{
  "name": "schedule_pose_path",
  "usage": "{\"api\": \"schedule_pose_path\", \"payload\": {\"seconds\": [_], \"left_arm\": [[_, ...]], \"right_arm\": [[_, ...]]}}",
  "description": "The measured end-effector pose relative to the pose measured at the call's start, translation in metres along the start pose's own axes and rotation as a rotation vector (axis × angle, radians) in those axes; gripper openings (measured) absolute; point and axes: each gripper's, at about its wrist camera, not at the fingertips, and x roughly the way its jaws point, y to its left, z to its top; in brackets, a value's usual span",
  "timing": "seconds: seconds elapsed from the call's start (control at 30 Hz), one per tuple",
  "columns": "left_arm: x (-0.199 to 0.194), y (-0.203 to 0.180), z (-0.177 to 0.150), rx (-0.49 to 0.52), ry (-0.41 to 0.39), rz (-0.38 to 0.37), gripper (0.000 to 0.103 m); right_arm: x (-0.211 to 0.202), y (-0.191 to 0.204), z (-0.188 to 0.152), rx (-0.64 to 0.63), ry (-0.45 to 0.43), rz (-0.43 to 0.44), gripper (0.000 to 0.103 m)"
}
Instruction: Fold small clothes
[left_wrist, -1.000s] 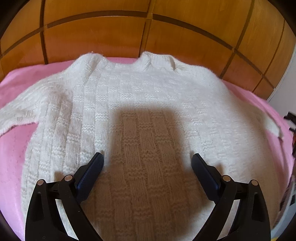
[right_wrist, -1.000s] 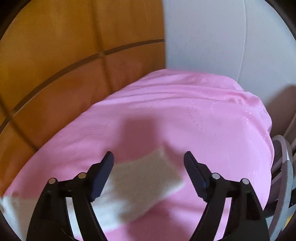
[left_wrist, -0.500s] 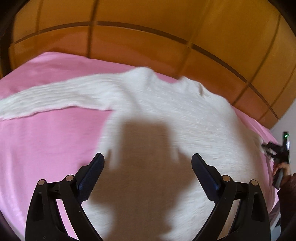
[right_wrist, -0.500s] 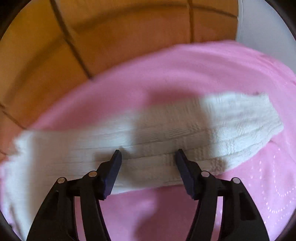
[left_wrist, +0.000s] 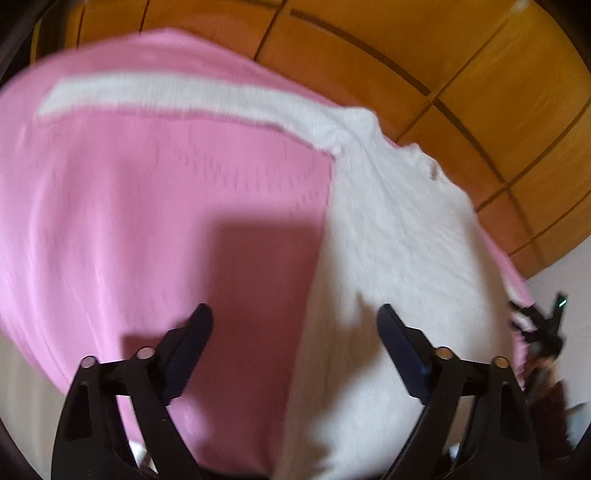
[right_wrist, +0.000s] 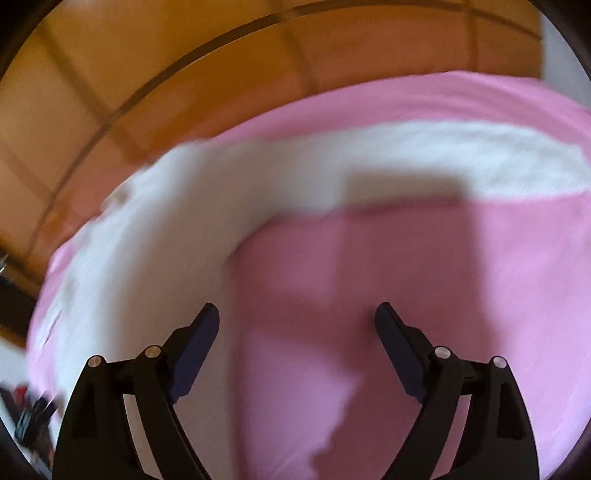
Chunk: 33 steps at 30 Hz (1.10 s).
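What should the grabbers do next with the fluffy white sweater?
Probably bring the left gripper down onto the side edge of the white sweater and pinch it. The sweater lies flat and unfolded on the pink sheet, sleeves stretched out, and both grippers' jaws are open and empty. The left's have just closed a little.

The sweater (left_wrist: 388, 258) lies flat on the bedspread (left_wrist: 147, 221), sleeves apparently spread sideways, before the wooden panels (left_wrist: 480, 92).

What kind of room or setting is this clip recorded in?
Most likely a bedroom. A white knitted sweater lies spread on a pink bedspread that covers a soft, rounded surface, and wooden panelling like a headboard or wardrobe front rises right behind it. The frames are blurred, so this stays a guess.
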Motion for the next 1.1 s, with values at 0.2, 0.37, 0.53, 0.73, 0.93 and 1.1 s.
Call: {"api": "schedule_pose_path", "payload": {"seconds": [0.2,0.37,0.53,0.73,0.93,1.1], "left_arm": [[-0.008,0.002,-0.032,0.046,0.052,-0.098,0.065],[0.001,-0.005,-0.047,0.084,0.106,-0.144,0.014],[-0.009,-0.012,-0.05,0.147,0.071,-0.138,0.007],[-0.026,-0.007,-0.059,0.157,0.078,-0.143,0.005],[-0.014,-0.005,-0.063,0.168,0.14,-0.093,0.007],[-0.03,-0.008,-0.033,0.12,0.04,-0.062,0.061]], "right_arm": [[-0.021,0.042,-0.08,-0.081,0.079,0.139,0.084],[-0.028,0.061,-0.121,-0.149,0.129,0.147,0.054],[-0.04,0.068,-0.13,-0.166,0.138,0.134,0.01],[-0.063,0.058,-0.144,-0.176,0.146,0.157,0.009],[-0.052,0.038,-0.155,-0.147,0.213,0.138,0.01],[-0.07,0.016,-0.131,-0.088,0.138,0.141,0.045]]}}
